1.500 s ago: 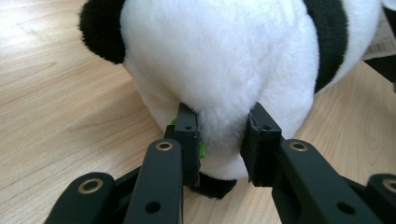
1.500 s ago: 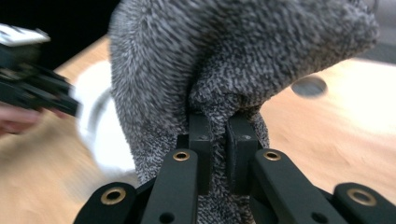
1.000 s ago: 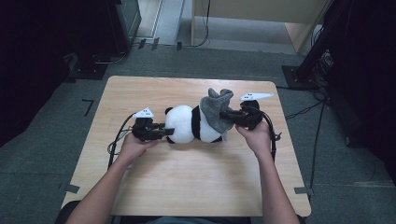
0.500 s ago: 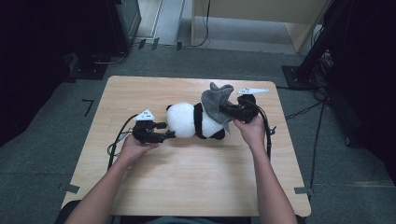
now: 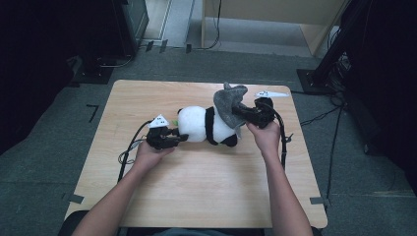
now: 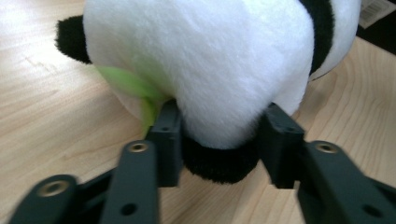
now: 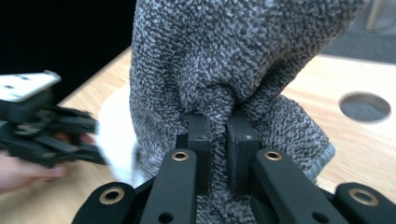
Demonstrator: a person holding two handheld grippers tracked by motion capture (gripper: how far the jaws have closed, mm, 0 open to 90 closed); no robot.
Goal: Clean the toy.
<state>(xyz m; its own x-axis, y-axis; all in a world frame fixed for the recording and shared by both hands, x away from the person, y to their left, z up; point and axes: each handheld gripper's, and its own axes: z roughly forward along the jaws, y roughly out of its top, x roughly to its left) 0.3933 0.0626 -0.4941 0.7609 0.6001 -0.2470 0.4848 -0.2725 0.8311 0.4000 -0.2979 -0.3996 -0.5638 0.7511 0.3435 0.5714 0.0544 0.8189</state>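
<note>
While the left gripper (image 6: 219, 140) pinches the toy panda (image 5: 206, 125), close-up shows the right gripper (image 7: 218, 135) clamping grey cloth (image 7: 233, 60).

Both forearms reach up from the bottom edge. Left gripper (image 5: 178, 137), left of centre, points right, jaws clamped around the panda (image 5: 204, 125). Right gripper (image 5: 239, 110), right of centre, points left, jaws pinching grey cloth (image 5: 228, 101).

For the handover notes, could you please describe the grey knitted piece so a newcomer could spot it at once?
On the wooden table lies a black-and-white panda plush. At its right end, the grey knit cloth drapes over the plush, pinched by the right tool. It is the only speckled grey, woolly item there.
</note>
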